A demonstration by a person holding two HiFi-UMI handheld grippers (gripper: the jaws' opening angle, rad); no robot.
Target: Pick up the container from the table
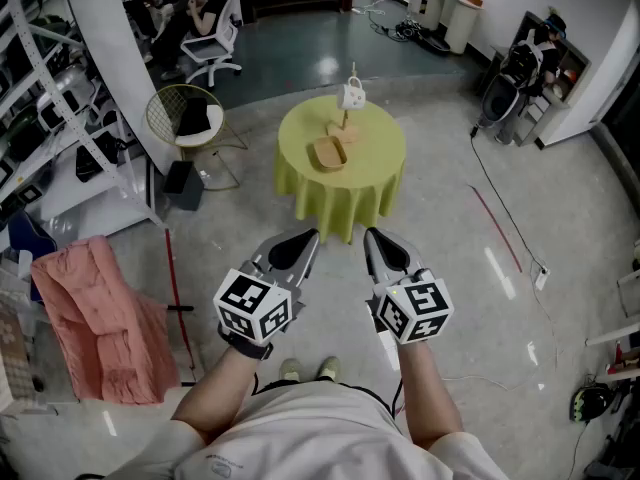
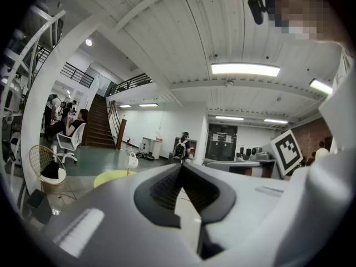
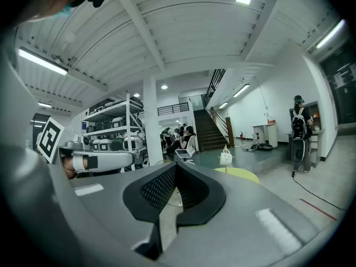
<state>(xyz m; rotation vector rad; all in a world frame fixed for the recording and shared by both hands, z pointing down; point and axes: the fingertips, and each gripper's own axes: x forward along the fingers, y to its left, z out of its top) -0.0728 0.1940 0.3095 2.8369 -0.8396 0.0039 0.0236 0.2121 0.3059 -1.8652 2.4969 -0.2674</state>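
Note:
A round table with a yellow-green cloth stands a few steps ahead on the floor. On it lies a shallow wooden container, and behind that a white mug hangs on a thin stand. My left gripper and right gripper are held side by side at waist height, well short of the table, both shut with nothing in them. The left gripper view shows its shut gripper, the table and the mug far off. The right gripper view shows its shut gripper, the table and the mug.
A wire chair and a black box stand left of the table beside a white column. Pink cloth lies at my left. A cable runs over the floor on the right. Seated people are at the back.

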